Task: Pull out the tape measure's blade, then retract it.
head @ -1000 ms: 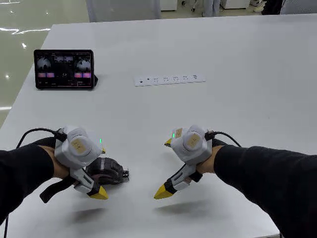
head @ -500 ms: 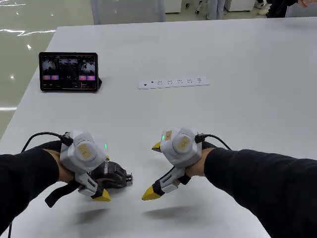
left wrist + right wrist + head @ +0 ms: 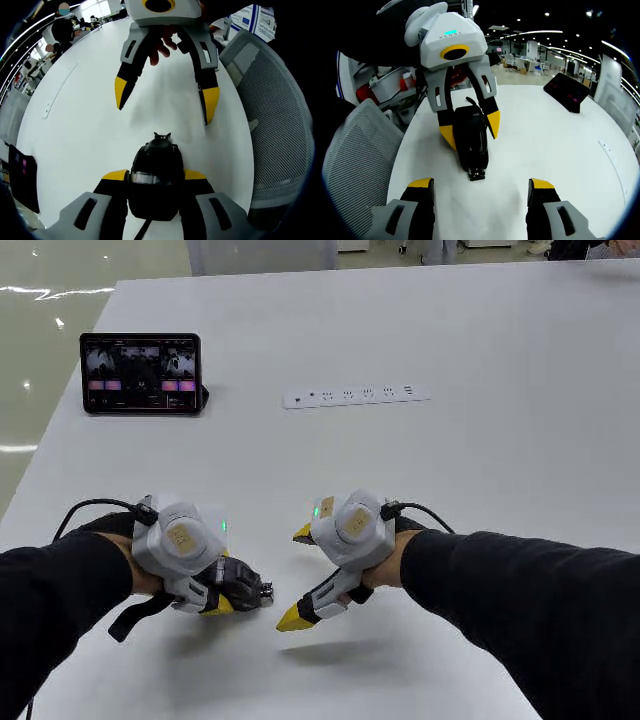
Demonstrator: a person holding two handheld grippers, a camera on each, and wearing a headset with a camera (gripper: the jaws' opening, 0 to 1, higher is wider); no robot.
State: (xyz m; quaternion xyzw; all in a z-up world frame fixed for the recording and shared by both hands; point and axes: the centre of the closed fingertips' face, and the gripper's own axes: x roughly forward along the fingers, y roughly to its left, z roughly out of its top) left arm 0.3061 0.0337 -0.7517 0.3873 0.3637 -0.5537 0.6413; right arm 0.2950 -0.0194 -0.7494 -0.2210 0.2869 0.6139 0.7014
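Note:
A black tape measure [image 3: 238, 582] lies on the white table [image 3: 420, 460] at the near left, with its blade hook [image 3: 266, 591] pointing right. My left gripper [image 3: 222, 592] is shut on its case; in the left gripper view the yellow fingertips [image 3: 116, 175] press both sides of the tape measure [image 3: 156, 172]. My right gripper [image 3: 297, 577] stands open just right of the hook, touching nothing. In the right gripper view the hook [image 3: 476, 174] lies ahead of my open right gripper [image 3: 480, 183], and the left gripper [image 3: 470, 131] clasps the tape measure [image 3: 470, 142].
A tablet [image 3: 141, 373] stands at the far left, and a white power strip [image 3: 356, 395] lies at mid table. A grey mesh chair [image 3: 270, 125] sits beside the table's near edge. A black strap from the tape measure trails left under my left hand.
My left gripper has closed on the tape measure's case. My right gripper has moved left, closer to the blade hook, and stays open.

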